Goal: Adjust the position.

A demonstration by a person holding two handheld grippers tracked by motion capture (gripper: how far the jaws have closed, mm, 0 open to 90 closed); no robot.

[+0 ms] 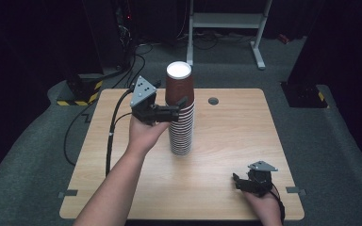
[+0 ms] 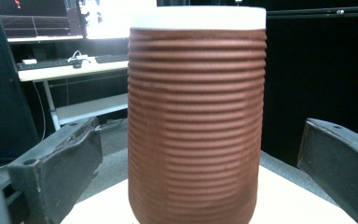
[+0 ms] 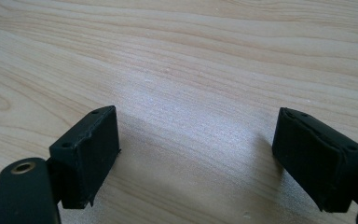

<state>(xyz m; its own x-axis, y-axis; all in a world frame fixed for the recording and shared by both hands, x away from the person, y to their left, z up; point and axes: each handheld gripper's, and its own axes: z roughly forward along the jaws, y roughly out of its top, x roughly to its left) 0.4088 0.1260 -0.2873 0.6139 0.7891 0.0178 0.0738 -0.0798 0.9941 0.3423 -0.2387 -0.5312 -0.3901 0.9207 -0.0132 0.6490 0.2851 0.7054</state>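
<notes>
On the wooden tabletop (image 1: 226, 141), the left gripper (image 1: 176, 109) has its jaws spread around the cup stack (image 1: 180, 110), untouching; the right gripper (image 1: 239, 181) rests jaws spread.

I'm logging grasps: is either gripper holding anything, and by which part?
Nothing is held: the left gripper stands open around the top cup; the right gripper is open.

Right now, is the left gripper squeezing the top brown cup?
Apart. The left gripper view shows the left gripper with gaps between each jaw and the top cup.
</notes>
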